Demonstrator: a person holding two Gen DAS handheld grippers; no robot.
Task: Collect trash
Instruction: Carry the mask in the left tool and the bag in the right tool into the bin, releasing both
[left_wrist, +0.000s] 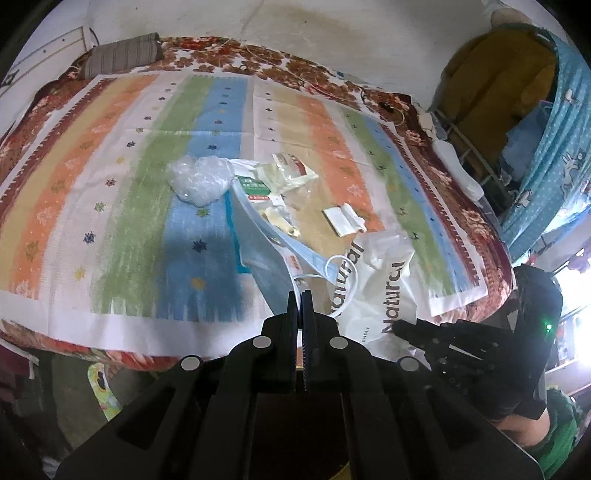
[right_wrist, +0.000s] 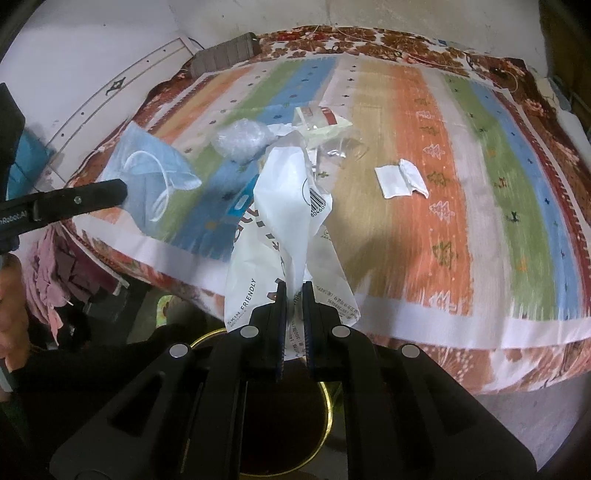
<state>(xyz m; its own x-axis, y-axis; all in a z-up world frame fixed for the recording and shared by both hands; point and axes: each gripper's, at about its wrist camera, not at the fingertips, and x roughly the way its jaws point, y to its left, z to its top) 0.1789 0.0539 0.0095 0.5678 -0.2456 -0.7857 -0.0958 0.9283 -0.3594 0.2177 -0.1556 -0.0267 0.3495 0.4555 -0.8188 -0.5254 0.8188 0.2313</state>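
My left gripper (left_wrist: 300, 295) is shut on a blue face mask (left_wrist: 258, 240) with white ear loops, held up off the bed's front edge; the mask also shows in the right wrist view (right_wrist: 147, 177). My right gripper (right_wrist: 294, 288) is shut on a white "Natural" plastic wrapper (right_wrist: 284, 206), held above a gold-rimmed bin (right_wrist: 325, 398); the wrapper also shows in the left wrist view (left_wrist: 384, 291). On the striped cloth (left_wrist: 110, 184) lie a crumpled clear plastic wad (left_wrist: 199, 179), a cream packet (left_wrist: 291, 171), a green-labelled packet (left_wrist: 255, 184) and a folded white paper (left_wrist: 343, 219).
The bed carries a floral blanket (left_wrist: 472, 221) under the striped cloth. A grey striped pillow (left_wrist: 122, 55) lies at the far left. A rack with blue printed fabric (left_wrist: 554, 155) stands right of the bed. Pink clothes (right_wrist: 48, 273) hang at the bed's left.
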